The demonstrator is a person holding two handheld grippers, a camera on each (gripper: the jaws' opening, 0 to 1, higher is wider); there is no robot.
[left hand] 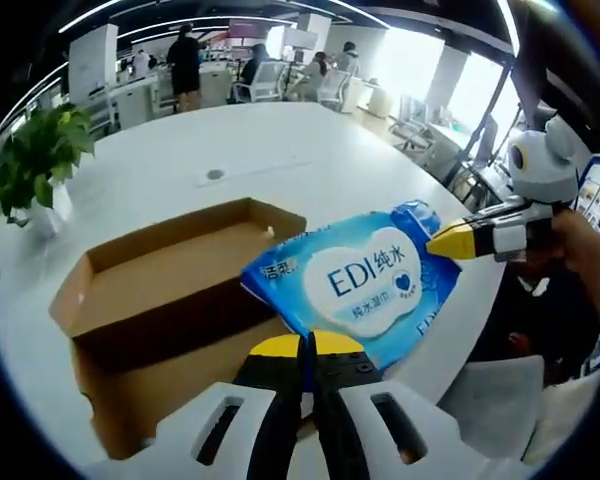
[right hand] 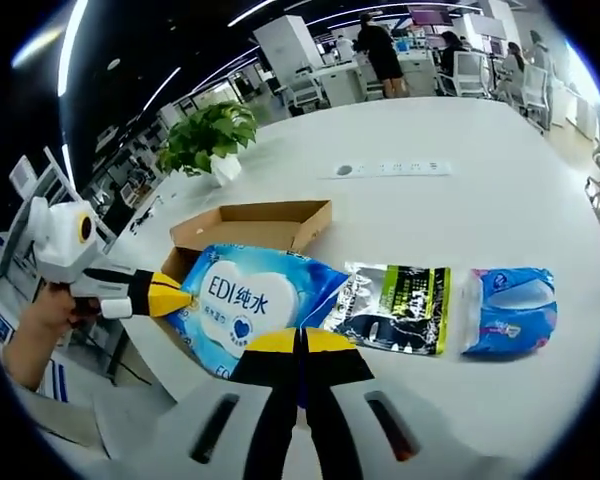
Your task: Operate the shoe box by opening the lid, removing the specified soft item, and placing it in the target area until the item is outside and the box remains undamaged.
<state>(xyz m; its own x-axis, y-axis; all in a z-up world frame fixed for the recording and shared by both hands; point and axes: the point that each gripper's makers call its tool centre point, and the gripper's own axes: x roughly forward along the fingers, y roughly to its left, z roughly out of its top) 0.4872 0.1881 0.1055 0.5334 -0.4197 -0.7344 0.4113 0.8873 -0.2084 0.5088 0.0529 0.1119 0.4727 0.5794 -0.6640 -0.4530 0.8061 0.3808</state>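
Office table [right hand: 500,200] had the box [left hand: 170,290] open; both grippers, left [left hand: 302,345] and right [right hand: 300,340], pinched the wipes [left hand: 365,280]. Uneven pulling might've ripped that pack.

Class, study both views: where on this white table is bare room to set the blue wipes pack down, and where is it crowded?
Free: the table beyond the black-green packet, toward the socket strip. Crowded: around the open box, potted plant and blue-white pack.

Non-task stuff on my white table [right hand: 500,200]: potted plant [right hand: 212,138] near the far edge, green-and-black foil packet [right hand: 395,310] lying flat, touching a blue-white soft pack [right hand: 508,311] beside it. Grey power strip [right hand: 388,168] mid-table. Office desks, chairs and people [left hand: 186,62] standing well behind.
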